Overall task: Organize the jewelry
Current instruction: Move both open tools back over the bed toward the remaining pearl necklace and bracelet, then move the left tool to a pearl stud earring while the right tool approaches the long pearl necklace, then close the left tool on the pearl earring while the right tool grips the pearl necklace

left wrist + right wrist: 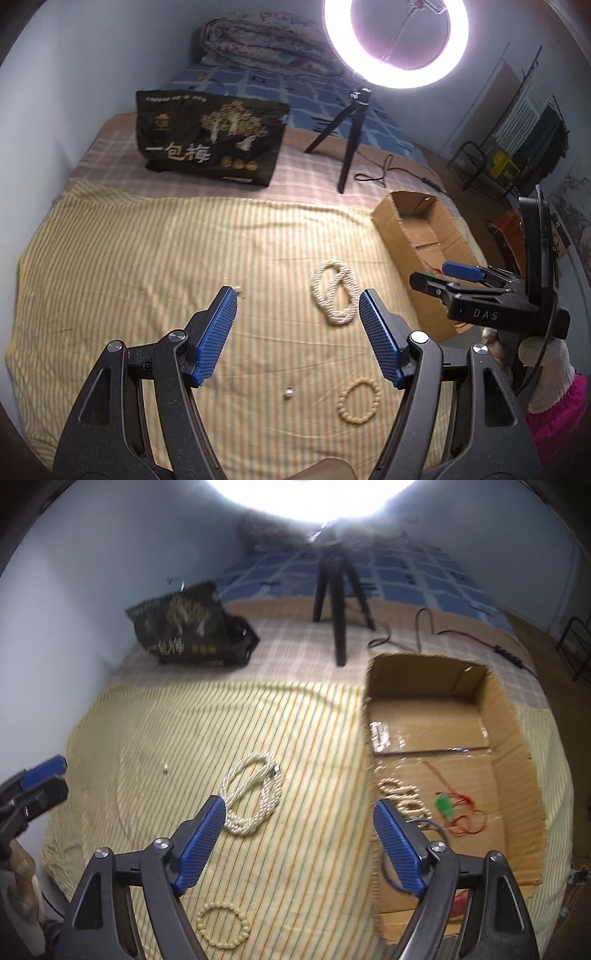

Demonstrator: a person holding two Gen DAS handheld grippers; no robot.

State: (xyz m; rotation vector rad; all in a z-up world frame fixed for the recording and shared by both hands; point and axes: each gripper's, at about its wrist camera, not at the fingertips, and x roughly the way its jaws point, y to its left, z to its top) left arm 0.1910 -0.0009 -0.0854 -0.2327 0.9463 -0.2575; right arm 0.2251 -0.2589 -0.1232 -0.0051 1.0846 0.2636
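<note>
A coiled pearl necklace (336, 291) and a bead bracelet (359, 402) lie on the striped bed (147, 258), beside a cardboard box (517, 775). Both lie ahead of the left gripper (297, 334) and right gripper (299, 843), whose jaws are spread and empty. The black bag (210, 136) reads "一包梅"; the right gripper's body reads "DAS".

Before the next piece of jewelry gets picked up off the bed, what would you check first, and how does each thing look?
1. Left hand-held gripper free to grab: ok, open with nothing between its fingers.
2. Right hand-held gripper free: ok, open and empty.
3. Pieces left on the striped sheet: not ok, the pearl necklace, bead bracelet and a small charm lie outside.
4. Cardboard box has room: ok, only a few pieces inside.
5. Necklace lying untangled: cannot tell, it is looped over itself.
</note>
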